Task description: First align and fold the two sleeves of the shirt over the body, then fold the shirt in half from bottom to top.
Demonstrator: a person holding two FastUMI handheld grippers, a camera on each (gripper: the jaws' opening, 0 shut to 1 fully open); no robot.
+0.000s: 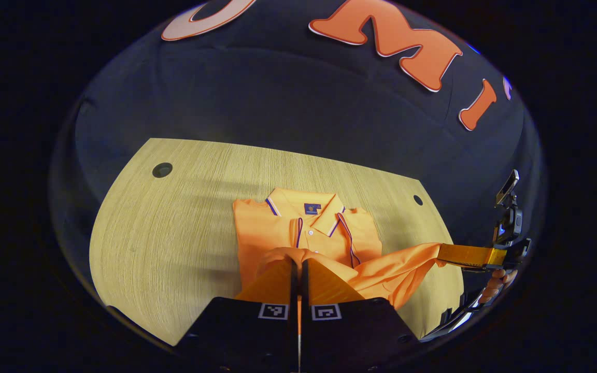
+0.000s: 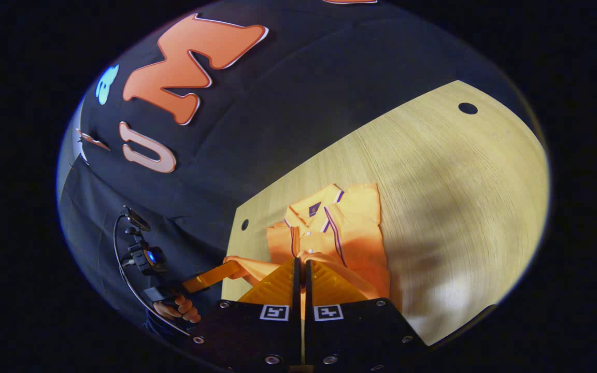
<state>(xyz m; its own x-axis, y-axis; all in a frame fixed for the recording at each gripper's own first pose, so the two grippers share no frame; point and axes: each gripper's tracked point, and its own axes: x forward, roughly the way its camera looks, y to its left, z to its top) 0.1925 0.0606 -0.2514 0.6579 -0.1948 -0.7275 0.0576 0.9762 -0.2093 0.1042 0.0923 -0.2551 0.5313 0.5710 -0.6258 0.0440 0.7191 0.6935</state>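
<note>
An orange polo shirt [image 1: 319, 228] lies collar-up on the wooden table [image 1: 184, 217], its sleeves folded in over the body. In the left gripper view my left gripper [image 1: 298, 261] is shut on the shirt's lower edge, which is lifted off the table. To the right, my right gripper [image 1: 441, 254] pinches another part of that edge, and the cloth stretches between the two. In the right gripper view the shirt [image 2: 345, 228] lies ahead, my right gripper [image 2: 301, 260] is shut on the raised cloth, and my left gripper [image 2: 233, 268] holds it at the left.
The table [image 2: 459, 181] has a small round hole near each far corner [image 1: 162, 169] [image 1: 418, 199]. A hand [image 1: 495, 285] holds the right gripper off the table's right edge. The black booth wall stands behind the table. Bare wood lies left of the shirt.
</note>
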